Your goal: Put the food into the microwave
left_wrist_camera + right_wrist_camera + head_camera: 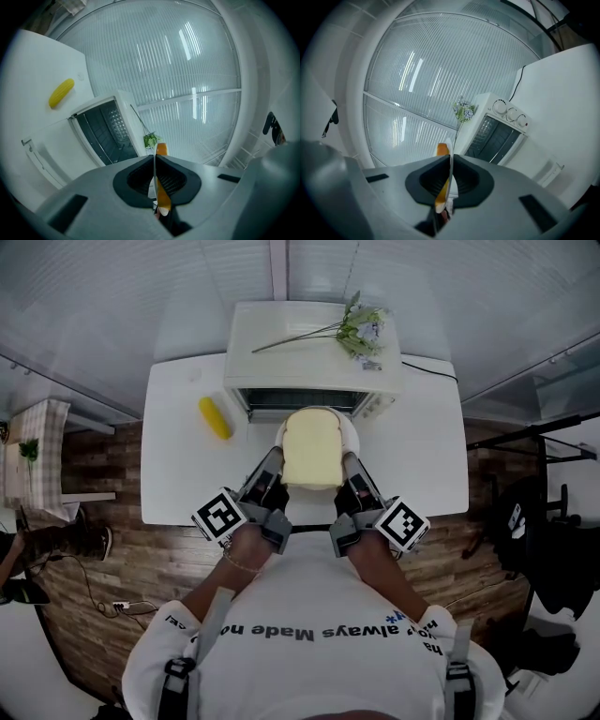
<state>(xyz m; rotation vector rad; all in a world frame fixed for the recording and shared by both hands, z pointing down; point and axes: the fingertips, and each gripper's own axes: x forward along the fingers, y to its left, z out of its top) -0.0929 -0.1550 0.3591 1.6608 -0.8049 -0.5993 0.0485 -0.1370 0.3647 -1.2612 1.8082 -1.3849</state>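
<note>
Microwave (pixel 314 334) mouth open, dark cavity, nothing seen blocking it. Dropped door (pixel 61 140) jutting out low in front of mouth. Plate (pixel 351 432) with bread (pixel 311 454) filling lane just before mouth. Corn (pixel 214 418) on desk (pixel 178 474) left of door, apart. Flower sprig (pixel 361 329) on microwave top only. Open desk either side.

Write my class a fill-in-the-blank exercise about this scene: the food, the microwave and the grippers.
1. The left gripper and the right gripper both clamp the rim of a white ____.
2. On it lies a slice of ____.
3. The door of the microwave stands ____.
4. On the table, left of the microwave, lies a yellow ____.
Missing words: plate, bread, open, corn.
</note>
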